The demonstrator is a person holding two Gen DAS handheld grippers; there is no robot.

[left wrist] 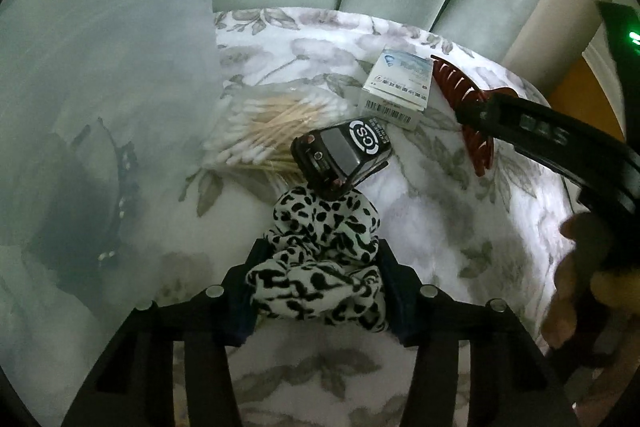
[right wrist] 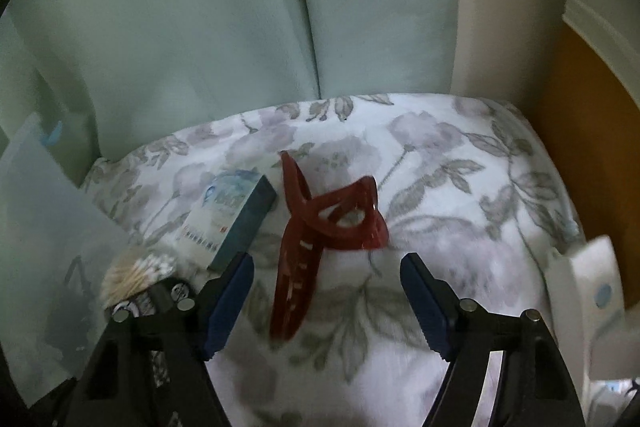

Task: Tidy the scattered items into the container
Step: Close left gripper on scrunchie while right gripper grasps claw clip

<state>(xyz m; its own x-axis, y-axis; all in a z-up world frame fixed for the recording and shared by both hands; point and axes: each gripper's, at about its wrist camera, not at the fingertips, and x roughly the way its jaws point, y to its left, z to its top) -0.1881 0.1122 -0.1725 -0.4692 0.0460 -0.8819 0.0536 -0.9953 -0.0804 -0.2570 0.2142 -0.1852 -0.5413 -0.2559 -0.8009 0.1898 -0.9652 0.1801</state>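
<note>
My left gripper (left wrist: pixel 320 279) is shut on a black-and-white leopard scrunchie (left wrist: pixel 320 259), just above the floral cloth. Ahead of it lie a black box marked CS (left wrist: pixel 340 155), a bag of cotton swabs (left wrist: pixel 264 131) and a small white carton (left wrist: pixel 396 87). A translucent container (left wrist: pixel 100 147) stands at the left with dark items inside. My right gripper (right wrist: pixel 326 291) is open, its jaws either side of a red hair claw (right wrist: pixel 316 231) on the cloth. The claw also shows in the left wrist view (left wrist: pixel 464 111), partly hidden by the right gripper's finger (left wrist: pixel 532 131).
Green curtains (right wrist: pixel 240 27) hang behind the floral-covered surface (right wrist: pixel 460 187). The white carton (right wrist: pixel 232 219) and swabs (right wrist: pixel 136 275) lie left of the claw. A white object (right wrist: pixel 592 291) sits at the right edge, with an orange floor (right wrist: pixel 580 127) beyond.
</note>
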